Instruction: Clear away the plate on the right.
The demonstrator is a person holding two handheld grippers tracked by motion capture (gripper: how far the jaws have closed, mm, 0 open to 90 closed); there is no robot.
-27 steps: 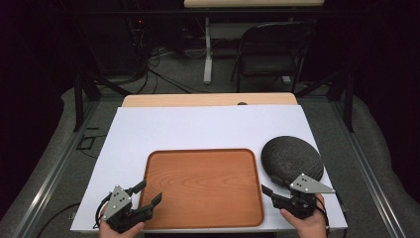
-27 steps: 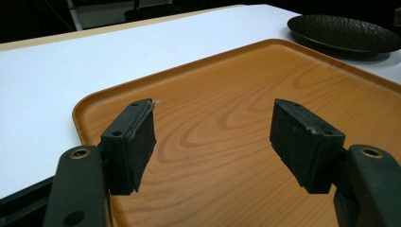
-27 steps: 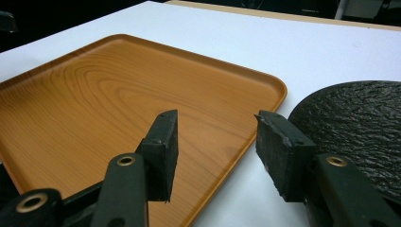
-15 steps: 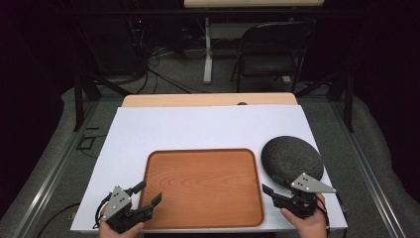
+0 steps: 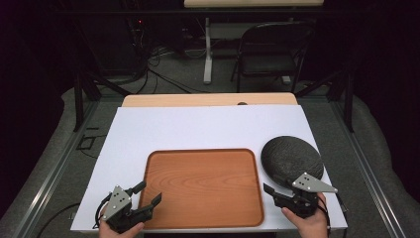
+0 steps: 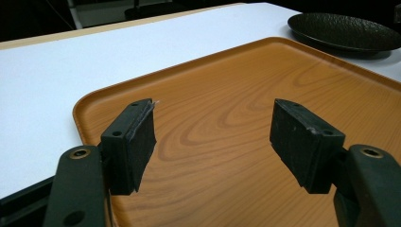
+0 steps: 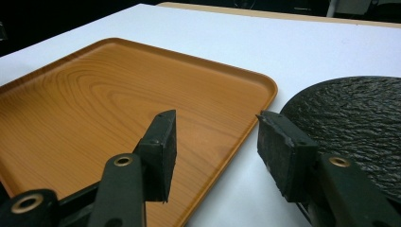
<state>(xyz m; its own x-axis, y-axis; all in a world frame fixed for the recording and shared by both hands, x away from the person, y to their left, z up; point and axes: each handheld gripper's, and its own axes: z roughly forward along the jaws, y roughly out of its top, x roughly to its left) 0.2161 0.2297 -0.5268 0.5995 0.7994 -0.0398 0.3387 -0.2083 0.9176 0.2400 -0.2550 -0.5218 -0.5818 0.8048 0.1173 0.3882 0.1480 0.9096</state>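
Observation:
A wooden tray (image 5: pixel 203 186) lies empty on the white table top (image 5: pixel 198 129), near its front edge. To its right sits a dark, rough-textured round plate (image 5: pixel 291 157). My left gripper (image 5: pixel 146 194) hovers at the tray's near-left corner, jaws open over the tray (image 6: pixel 227 118) with nothing between them. My right gripper (image 5: pixel 271 192) rests at the front right, between the tray's right rim (image 7: pixel 255 99) and the plate (image 7: pixel 350 118), jaws open and empty. A hand holds each gripper at the table's front edge.
A folding chair (image 5: pixel 270 49) and a table leg stand on the floor beyond the table, with cables lying about. A tan wooden strip (image 5: pixel 208 100) runs along the table's far edge. Metal frame rails flank both sides.

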